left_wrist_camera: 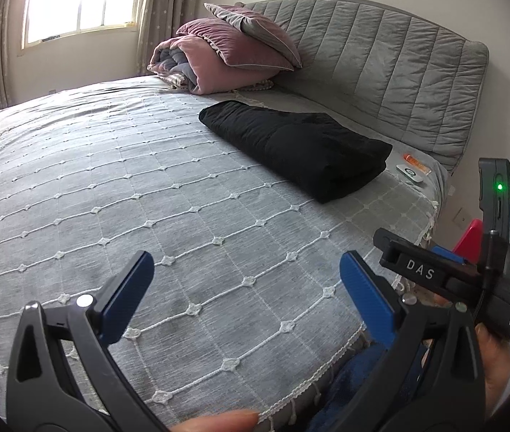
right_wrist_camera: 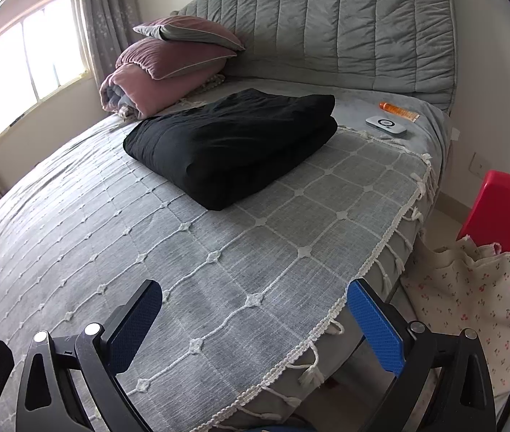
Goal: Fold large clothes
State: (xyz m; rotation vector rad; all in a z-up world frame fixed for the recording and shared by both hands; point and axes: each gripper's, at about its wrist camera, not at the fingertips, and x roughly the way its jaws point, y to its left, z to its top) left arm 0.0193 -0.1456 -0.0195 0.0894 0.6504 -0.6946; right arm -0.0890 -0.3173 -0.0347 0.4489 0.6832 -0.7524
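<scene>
We see the black garment (right_wrist_camera: 231, 147) folded on the grey bedspread (right_wrist_camera: 219, 252), near the headboard (right_wrist_camera: 326, 25). Left gripper (left_wrist_camera: 247, 289) and right gripper (right_wrist_camera: 255, 318) both gape wide, holding nothing, well apart from it.

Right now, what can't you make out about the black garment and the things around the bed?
- Black garment: both views show it folded, so its type and inner layers are hidden.
- White device and orange tube: too small to read in either view.
- Floral fabric: right wrist view, cut off by the lens edge.
- Right gripper open; left gripper open.
</scene>
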